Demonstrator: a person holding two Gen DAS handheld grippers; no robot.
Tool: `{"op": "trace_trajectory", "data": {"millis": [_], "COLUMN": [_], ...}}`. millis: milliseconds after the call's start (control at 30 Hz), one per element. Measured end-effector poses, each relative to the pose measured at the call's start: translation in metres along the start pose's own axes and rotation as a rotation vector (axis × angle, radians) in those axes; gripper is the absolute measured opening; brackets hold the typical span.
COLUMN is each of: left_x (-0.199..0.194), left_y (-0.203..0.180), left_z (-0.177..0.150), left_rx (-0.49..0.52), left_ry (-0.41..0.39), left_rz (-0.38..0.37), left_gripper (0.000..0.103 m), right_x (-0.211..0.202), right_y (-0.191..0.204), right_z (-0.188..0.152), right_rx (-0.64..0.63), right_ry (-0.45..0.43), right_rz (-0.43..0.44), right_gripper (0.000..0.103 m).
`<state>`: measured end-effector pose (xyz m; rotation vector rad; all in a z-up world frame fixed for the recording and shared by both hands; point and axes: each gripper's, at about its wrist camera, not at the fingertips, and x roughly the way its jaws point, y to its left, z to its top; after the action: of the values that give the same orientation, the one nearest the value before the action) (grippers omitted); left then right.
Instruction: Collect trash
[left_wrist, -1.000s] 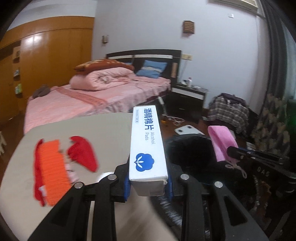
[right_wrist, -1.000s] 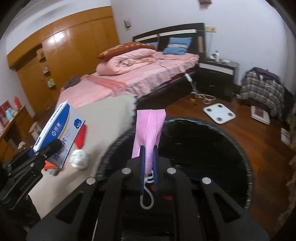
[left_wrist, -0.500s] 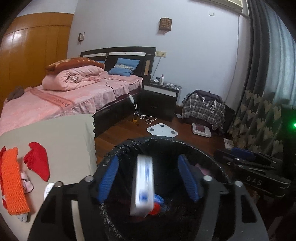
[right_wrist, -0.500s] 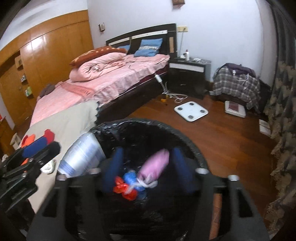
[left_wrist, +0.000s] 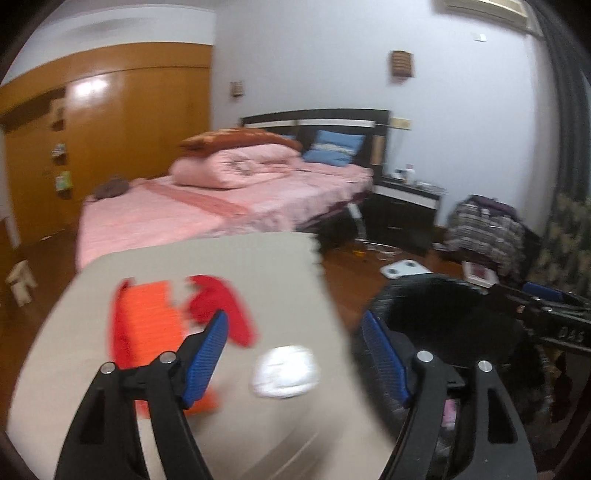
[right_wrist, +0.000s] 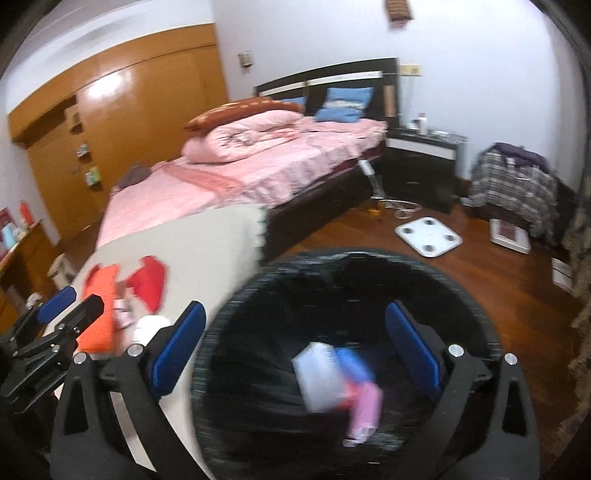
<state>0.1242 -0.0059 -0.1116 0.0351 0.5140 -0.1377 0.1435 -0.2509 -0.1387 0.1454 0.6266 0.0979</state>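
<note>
Your left hand-held gripper (left_wrist: 295, 328) & right hand-held gripper (right_wrist: 295, 325): jaws opening, nothing pinched; box (right_wrist: 319, 380) & pink mask (right_wrist: 365, 406) lie in bin (right_wrist: 461, 295).

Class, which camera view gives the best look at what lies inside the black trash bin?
The right wrist view: it looks down into the black trash bin, showing the white box and pink mask at the bottom. The left wrist view catches only the bin's rim and dark interior, contents unseen.
</note>
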Motion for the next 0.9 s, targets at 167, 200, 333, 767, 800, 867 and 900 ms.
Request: {"op": "trace_trajectory", "data": {"millis": [167,200,333,767,800,867,900], "left_x": [-0.014,-0.016,-0.021,-0.012,-0.011,-0.008,-0.007], "left_y": [0.057,0.065,0.098,0.15,0.152,0.155,0.155], "left_z": [-0.013,-0.015,-0.025,-0.05,-0.051,-0.052,-0.053], "left_rx": [-0.047,-0.053,-0.075,-0.146,-0.151,-0.156,-0.157], "left_ry": [0.005,0.007,0.022,0.071,0.074,0.079,0.08], "left_rz": [0.132,0.152,0.223,0.305,0.307,0.307,0.307], "left_gripper": [0.074,0.074,0.074,0.074,0.074,0.074,0.074], "right_x": [0.018,0.022,0.04,0.107,0.112,0.121,0.125], "right_y": [0.06,0.073,0.116,0.161,0.16,0.16,0.159], "right_z": [0.003,0.002,-0.004,-0.031,-0.033,-0.037,-0.039], "right_rx": [-0.072,-0.085,-0.148,-0.219,-0.221,-0.224,-0.226], "right_ry": [0.016,0.023,0.045,0.154,0.164,0.189,0.195], "right_rz": [0.104,0.127,0.195,0.2,0.195,0.185,0.179], "right_gripper": [0.095,0.095,0.095,0.09,0.088,0.084,0.083]}}
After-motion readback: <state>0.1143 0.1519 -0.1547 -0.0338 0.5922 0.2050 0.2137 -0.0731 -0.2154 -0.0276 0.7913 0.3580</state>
